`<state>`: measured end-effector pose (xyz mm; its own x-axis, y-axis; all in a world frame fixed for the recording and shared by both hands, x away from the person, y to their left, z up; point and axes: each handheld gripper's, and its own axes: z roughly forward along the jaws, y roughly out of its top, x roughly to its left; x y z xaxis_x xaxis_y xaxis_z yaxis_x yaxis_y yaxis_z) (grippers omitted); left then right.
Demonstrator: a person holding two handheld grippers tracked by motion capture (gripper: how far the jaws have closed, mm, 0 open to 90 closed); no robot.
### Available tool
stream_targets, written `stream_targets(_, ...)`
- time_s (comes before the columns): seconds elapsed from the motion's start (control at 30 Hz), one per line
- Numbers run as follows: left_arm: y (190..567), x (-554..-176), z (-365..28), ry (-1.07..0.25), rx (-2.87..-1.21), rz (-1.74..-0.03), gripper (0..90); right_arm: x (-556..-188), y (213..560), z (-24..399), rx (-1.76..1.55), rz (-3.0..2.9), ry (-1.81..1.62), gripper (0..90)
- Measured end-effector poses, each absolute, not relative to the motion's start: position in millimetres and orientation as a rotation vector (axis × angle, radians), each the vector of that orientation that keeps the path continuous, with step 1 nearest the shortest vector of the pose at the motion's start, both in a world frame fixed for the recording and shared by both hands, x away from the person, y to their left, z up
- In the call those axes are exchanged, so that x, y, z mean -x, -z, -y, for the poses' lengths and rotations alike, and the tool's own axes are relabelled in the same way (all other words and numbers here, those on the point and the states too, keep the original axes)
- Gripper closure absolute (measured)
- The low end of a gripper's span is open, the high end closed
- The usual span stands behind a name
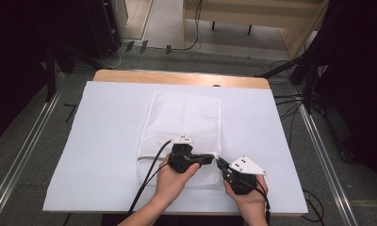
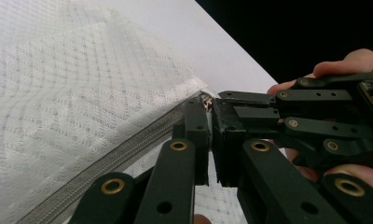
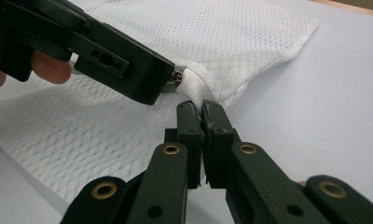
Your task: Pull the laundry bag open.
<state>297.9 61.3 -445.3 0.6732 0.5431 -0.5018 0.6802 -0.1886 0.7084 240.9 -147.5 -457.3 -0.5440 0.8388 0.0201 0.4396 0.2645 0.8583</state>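
Meeting at the mesh bag's (image 1: 186, 127) corner, both grippers' jaws clamp it.

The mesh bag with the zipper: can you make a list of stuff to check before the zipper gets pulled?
1. Right gripper shut on the mesh laundry bag corner: ok.
2. Left gripper shut on the zipper pull: looks ok, pull mostly hidden.
3. Zipper lying straight: ok.
4. Bag flat on the white table cover: ok.
5. Cable lies across the bag's zipper edge: not ok.

White-covered table (image 1: 106, 155), mesh bag (image 1: 186, 117) atop
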Motion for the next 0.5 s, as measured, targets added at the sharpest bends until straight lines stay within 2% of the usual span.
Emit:
stream_targets(0.33, 448.5, -298.9, -66.6, 0.136, -1.878, -0.966, 87.6, -240.8, 454.8, 148.0, -1.154, -2.095, -1.198, 88.6)
stream_targets(0.5, 455.1, -302.1, -85.0, 0.116, -1.879, -1.005, 87.7, -241.2, 453.3, 154.1, -1.179, -2.078, -1.199, 88.6)
